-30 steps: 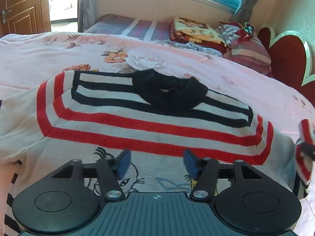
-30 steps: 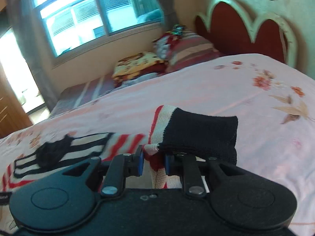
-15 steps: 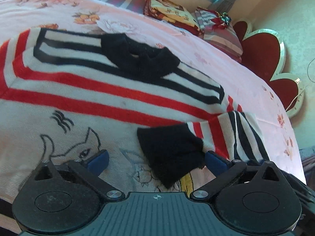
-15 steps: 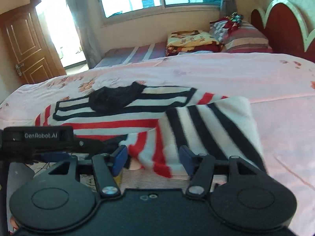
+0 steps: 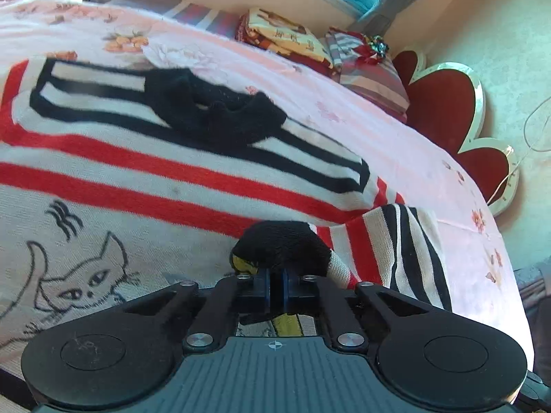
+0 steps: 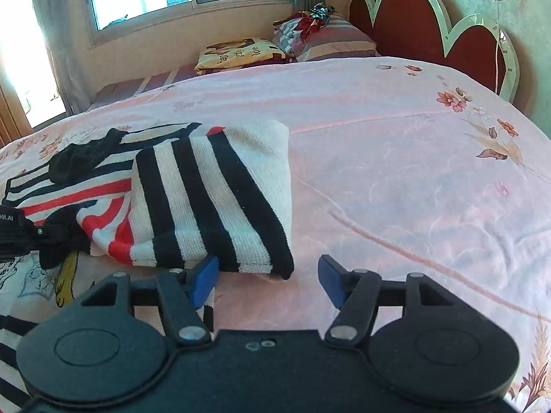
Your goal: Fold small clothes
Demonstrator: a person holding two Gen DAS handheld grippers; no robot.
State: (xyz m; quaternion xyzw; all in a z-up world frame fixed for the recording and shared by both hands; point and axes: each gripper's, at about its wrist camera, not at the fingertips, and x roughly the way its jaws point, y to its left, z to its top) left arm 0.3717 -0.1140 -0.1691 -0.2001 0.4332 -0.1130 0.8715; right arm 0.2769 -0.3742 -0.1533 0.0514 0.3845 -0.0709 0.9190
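Low in the frame's centre, the left gripper [image 5: 275,287], open half a second ago, now pinches the sweater [image 5: 144,179]'s black cuff [image 5: 282,246]; the right gripper [image 6: 267,280] gapes empty beside the folded sleeve [image 6: 220,199], open bedspread [image 6: 396,172] rightward.

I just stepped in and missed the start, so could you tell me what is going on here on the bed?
A person with two handheld grippers is folding a small striped sweater spread on the pink bedspread. Its sleeve is folded in across the body. The left gripper has its jaws shut on the sleeve's black cuff, over the cat design. The right gripper sits by the fold's edge with jaws open, holding nothing.
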